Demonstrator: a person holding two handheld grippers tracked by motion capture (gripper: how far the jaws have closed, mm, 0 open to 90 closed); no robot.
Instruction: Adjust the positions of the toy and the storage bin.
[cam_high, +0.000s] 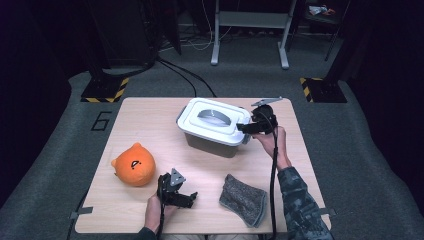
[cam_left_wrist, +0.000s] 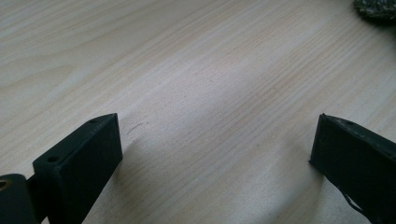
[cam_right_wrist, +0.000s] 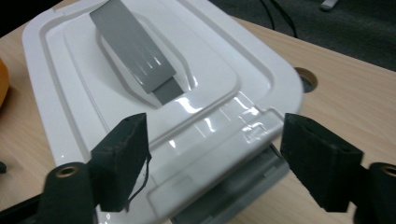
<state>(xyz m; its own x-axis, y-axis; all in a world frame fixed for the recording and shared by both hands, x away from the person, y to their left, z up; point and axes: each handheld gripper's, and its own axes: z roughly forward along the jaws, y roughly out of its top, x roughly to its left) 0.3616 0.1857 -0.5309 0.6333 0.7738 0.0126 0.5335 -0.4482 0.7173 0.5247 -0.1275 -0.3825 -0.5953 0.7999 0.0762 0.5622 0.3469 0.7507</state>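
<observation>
Right gripper (cam_high: 246, 127) was at the box (cam_high: 212, 142), jaws spread wide and holding nothing. In the right gripper view the lid (cam_right_wrist: 154, 93) edge and the grey latch (cam_right_wrist: 233, 196) under it sat between the two jaws, latch low and toward the right jaw, grey handle (cam_right_wrist: 135, 51) lying flat further ahead of the jaws. Lid looked fully seated on the box, so my read: opening had barely begun, the latch on this end not yet gripped or flipped. Left to do: close on the latch, release it, lift the lid; anything after that I couldn't judge.

Left gripper (cam_high: 181, 197) rested low near the table (cam_high: 150, 115) front edge, jaws also released and empty, bare wood between them in the left gripper view. Cloth (cam_high: 244, 200) lay beyond its right jaw, near but apart. Orange plush (cam_high: 134, 164) sat off to the other side of that gripper, apart.

Room: the box end by the right jaws was close to the table's right edge, with a cable hole (cam_right_wrist: 306, 78) just past the lid corner, beyond the right jaw. Plenty of open wood in front of the left jaws. Little slack behind the right hand (cam_high: 272, 142) before the edge.
</observation>
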